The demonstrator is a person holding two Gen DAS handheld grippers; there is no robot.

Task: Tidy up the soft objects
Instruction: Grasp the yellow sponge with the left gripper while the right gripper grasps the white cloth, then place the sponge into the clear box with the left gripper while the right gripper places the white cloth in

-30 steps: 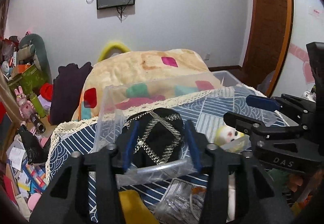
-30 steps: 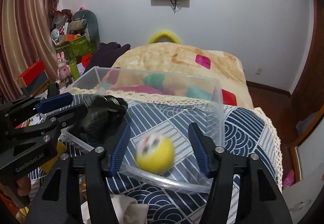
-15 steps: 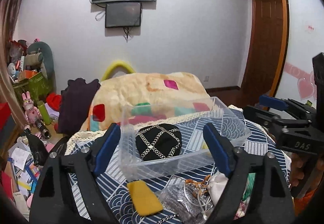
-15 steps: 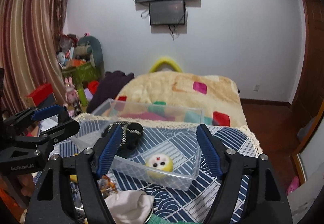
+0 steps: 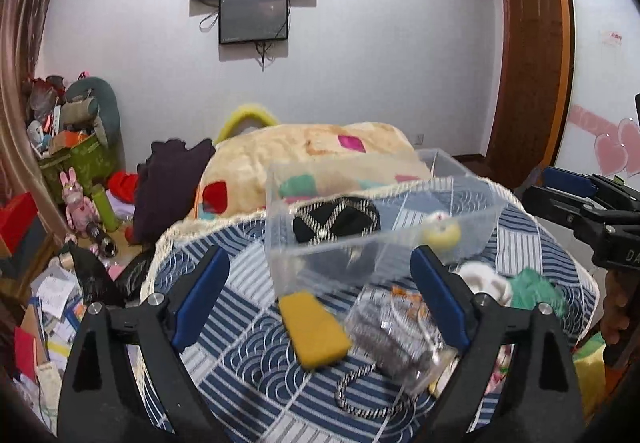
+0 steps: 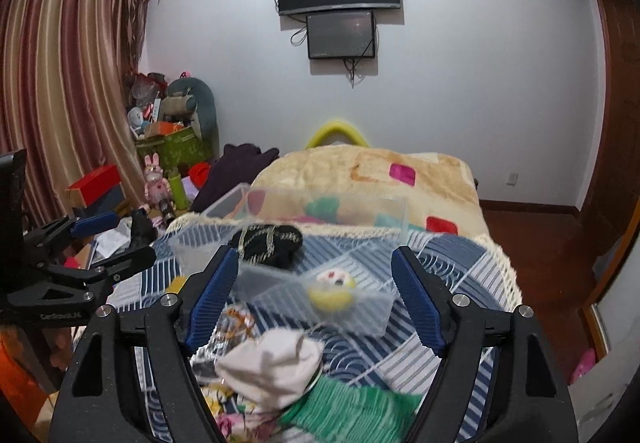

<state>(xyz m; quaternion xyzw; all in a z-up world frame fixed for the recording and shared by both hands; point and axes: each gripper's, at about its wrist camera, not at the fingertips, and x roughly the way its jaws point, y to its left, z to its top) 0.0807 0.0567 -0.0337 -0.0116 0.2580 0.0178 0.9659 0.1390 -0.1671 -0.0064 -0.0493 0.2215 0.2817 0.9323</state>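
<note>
A clear plastic bin (image 5: 472,203) (image 6: 376,319) sits on the blue patterned cloth (image 5: 248,339) (image 6: 460,267). Inside lie a black pouch with a silver cross pattern (image 5: 336,221) (image 6: 268,241) and a yellow plush ball (image 5: 442,233) (image 6: 330,289). My left gripper (image 5: 320,287) is open and empty, hovering in front of the bin above a yellow sponge (image 5: 314,329) and a clear bag (image 5: 396,339). My right gripper (image 6: 314,293) is open and empty, above a white sock (image 6: 272,367) and a green cloth (image 6: 352,407).
A beige blanket (image 5: 320,155) with coloured patches lies behind the bin. A black-and-white cord (image 5: 360,399) lies on the cloth near me. Toys, boxes and papers (image 5: 52,283) clutter the floor at left. A wooden door (image 5: 528,55) stands at right.
Both grippers have opened wide and pulled back and up from the bin. The black pouch and the yellow ball now lie loose inside the bin.
</note>
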